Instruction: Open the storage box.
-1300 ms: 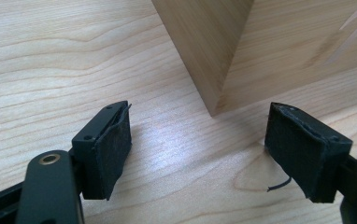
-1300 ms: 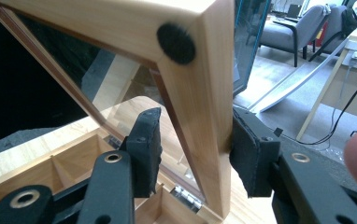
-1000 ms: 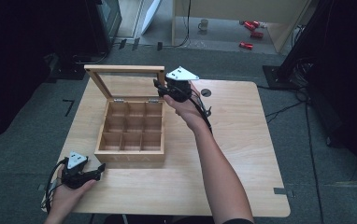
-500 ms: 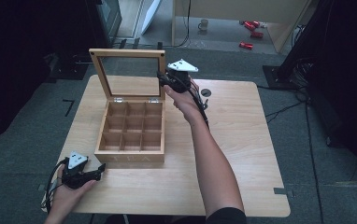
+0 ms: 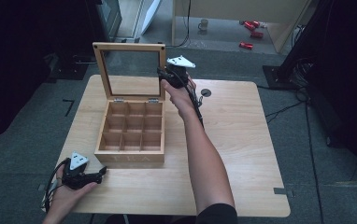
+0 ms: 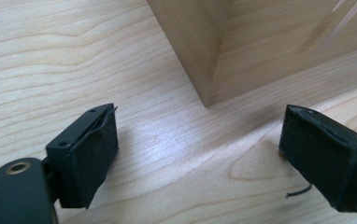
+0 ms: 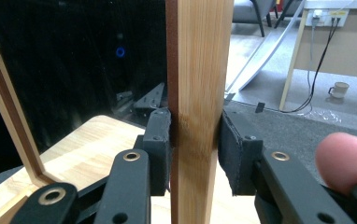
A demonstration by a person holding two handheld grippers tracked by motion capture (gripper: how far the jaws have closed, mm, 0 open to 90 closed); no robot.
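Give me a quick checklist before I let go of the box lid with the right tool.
1. Right tool clamped on the lid frame: ok.
2. Lid swung up past upright on its hinges: cannot tell.
3. Left tool open, its jaws having just been opening, nothing between them: ok.
4. Left tool steadying the box: not ok, it sits beside the corner.
5. Compartments empty: ok.
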